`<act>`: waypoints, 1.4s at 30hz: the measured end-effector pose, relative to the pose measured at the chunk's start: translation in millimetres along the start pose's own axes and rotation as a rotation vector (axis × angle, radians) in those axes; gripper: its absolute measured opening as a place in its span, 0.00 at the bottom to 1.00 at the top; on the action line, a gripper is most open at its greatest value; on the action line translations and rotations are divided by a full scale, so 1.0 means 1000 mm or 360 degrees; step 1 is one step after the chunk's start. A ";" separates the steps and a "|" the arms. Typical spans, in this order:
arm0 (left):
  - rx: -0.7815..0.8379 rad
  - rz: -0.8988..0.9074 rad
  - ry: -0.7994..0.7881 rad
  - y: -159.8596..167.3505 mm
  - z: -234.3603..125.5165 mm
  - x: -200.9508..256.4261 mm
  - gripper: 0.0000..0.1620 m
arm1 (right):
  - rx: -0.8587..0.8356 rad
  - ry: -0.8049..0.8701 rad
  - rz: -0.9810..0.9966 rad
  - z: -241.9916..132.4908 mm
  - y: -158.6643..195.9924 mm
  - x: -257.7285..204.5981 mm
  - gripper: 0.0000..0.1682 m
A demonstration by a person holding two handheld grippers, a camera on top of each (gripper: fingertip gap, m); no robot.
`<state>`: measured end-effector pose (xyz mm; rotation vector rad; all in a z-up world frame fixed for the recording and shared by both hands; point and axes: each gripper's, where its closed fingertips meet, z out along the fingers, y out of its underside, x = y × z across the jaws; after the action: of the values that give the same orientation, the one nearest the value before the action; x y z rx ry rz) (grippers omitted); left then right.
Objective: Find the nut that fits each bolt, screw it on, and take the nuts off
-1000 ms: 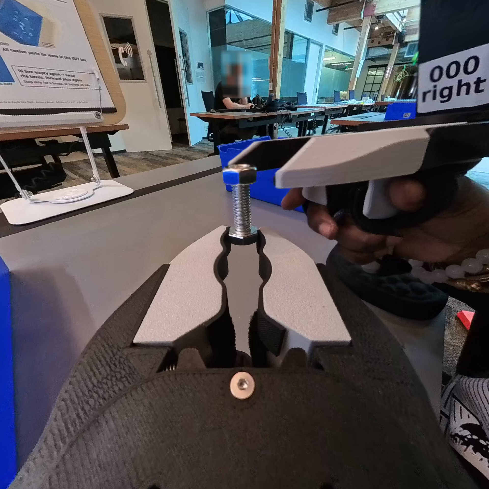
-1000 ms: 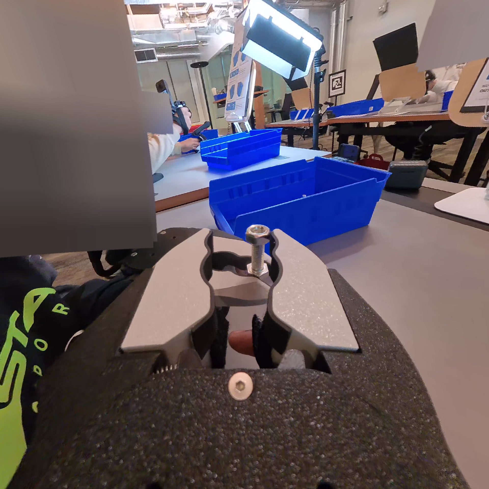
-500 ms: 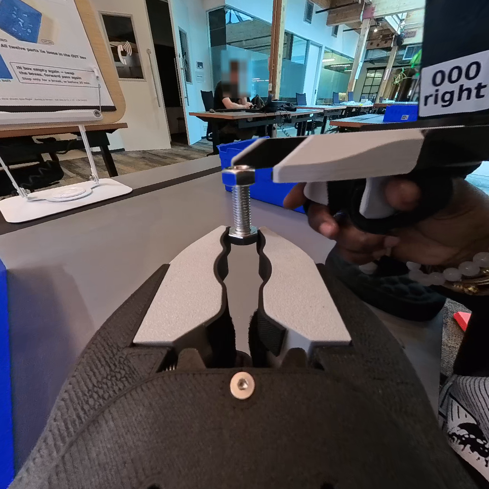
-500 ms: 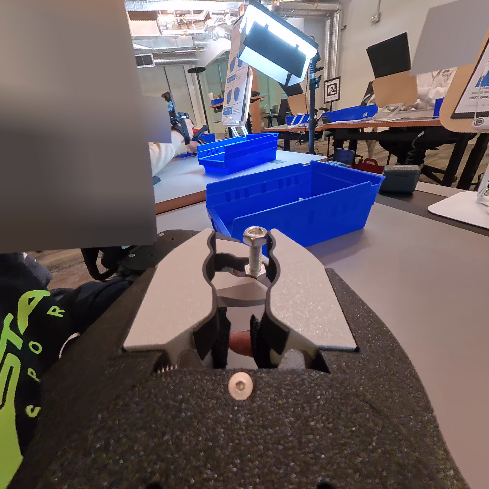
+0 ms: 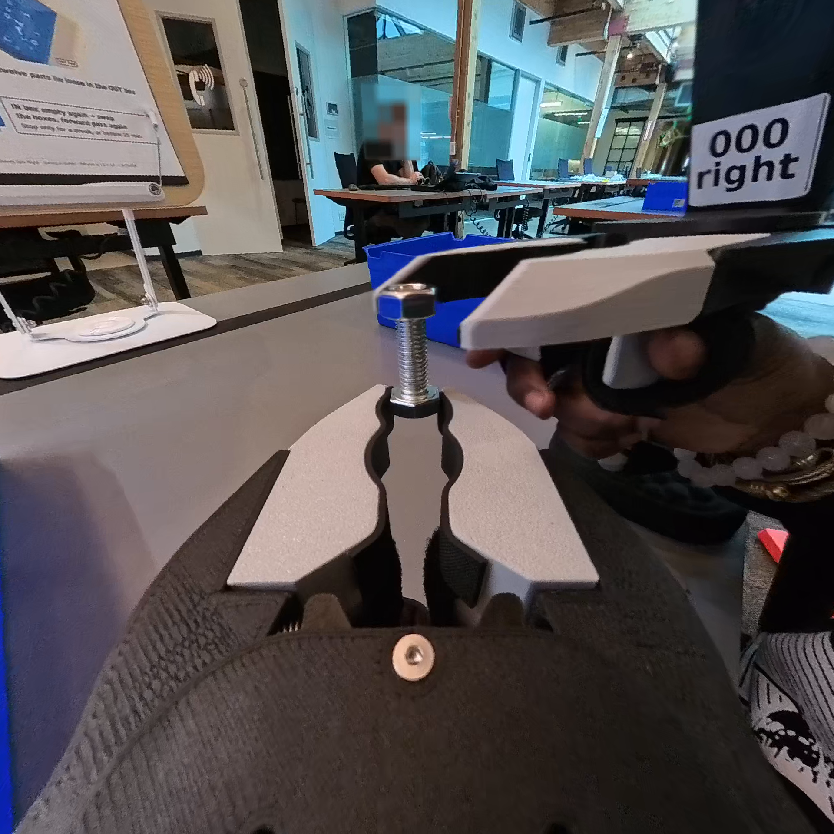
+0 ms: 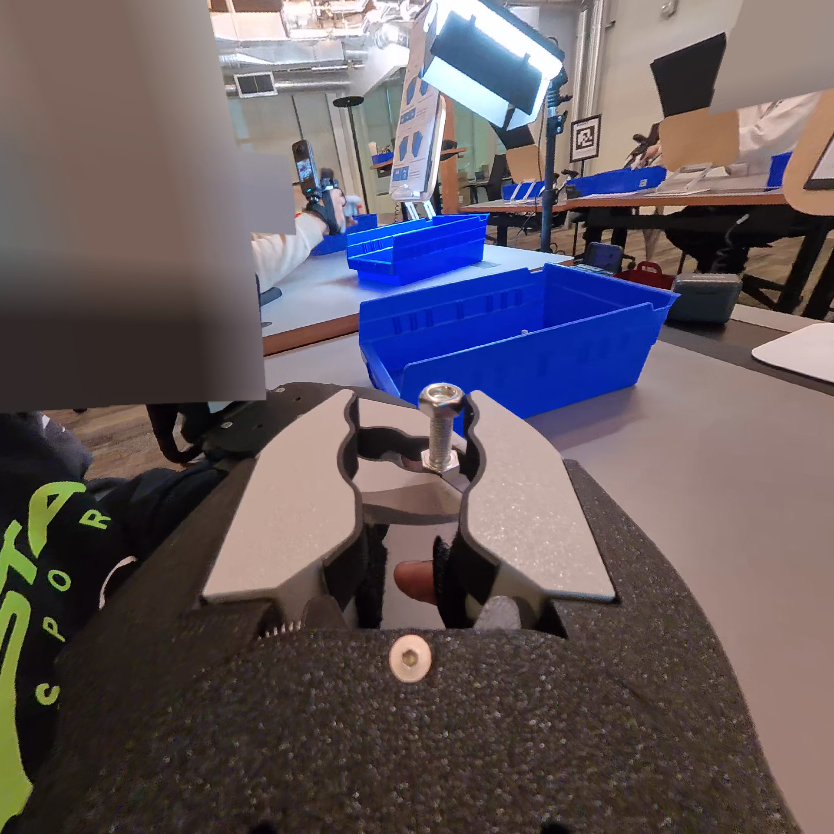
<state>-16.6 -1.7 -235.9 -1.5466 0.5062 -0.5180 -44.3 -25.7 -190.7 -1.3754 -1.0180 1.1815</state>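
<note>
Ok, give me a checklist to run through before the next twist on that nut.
1. Left gripper clamped on the bolt at its head: ok.
2. Bolt standing upright: ok.
3. Nut on the thread: ok, at the very top end.
4. How far the nut is threaded on: cannot tell.
5. Right gripper placed around the nut: ok, the nut sits between its fingers.
6. Right gripper closed on the nut: not ok, there is a gap between one finger and the nut.
</note>
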 end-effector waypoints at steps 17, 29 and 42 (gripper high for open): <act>-0.0004 0.0016 0.0023 0.001 0.000 0.003 0.12 | 0.0033 0.0015 -0.0026 0.006 -0.001 0.005 0.31; -0.0006 0.0004 0.0005 0.001 0.000 0.000 0.12 | 0.0047 0.0068 -0.0050 -0.015 0.000 -0.001 0.14; -0.0010 0.0022 0.0023 0.002 0.000 0.003 0.12 | 0.0025 0.0081 -0.0031 0.009 0.004 0.009 0.31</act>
<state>-14.1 -3.4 -237.4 -1.5454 0.5293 -0.5177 -51.6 -16.5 -195.8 -1.3734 -0.9824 1.1325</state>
